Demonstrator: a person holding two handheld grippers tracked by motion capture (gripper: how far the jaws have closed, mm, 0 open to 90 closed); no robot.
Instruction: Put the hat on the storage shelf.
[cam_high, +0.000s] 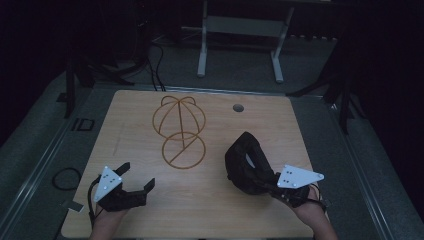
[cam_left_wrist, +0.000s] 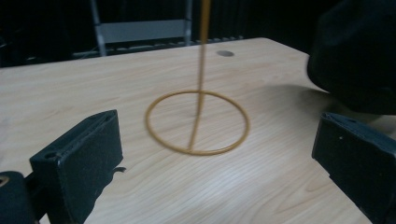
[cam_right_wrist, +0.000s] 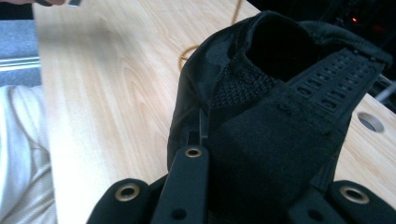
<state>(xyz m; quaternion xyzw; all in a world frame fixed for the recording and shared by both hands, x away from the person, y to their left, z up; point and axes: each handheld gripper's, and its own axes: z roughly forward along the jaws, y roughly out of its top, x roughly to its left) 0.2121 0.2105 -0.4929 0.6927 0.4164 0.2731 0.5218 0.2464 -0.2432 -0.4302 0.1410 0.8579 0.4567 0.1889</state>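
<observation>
While the right gripper (cam_high: 267, 181) sits at the lower right of the high view, its fingers are clamped on a black fabric baseball cap with a plastic snapback strap (cam_high: 246, 164), which is held just above the pale wooden bench (cam_high: 210, 210), right of centre. In the right gripper view the fingers pinch the cap (cam_right_wrist: 261, 140) at its back edge, right by the strap with its row of holes.

Just beyond, near the middle of the frame, stands a thin golden wire cap stand with a flat ring base and a rounded cage on top (cam_high: 180, 132). From the left gripper view you get the ring base (cam_left_wrist: 197, 122) and the upright rod running off the top of the picture.

The left gripper (cam_high: 137, 177) is at the lower left, fingers spread wide apart with nothing between them.

Handling-wise, my guess is the cap is light and floppy. The crown will sag and fold, the brim is the only stiff bit. Grabbing the back band works, but the front droops, so the free gripper could take the brim to keep it level. That wire stand looks light too, and probably tips if you bump it.
</observation>
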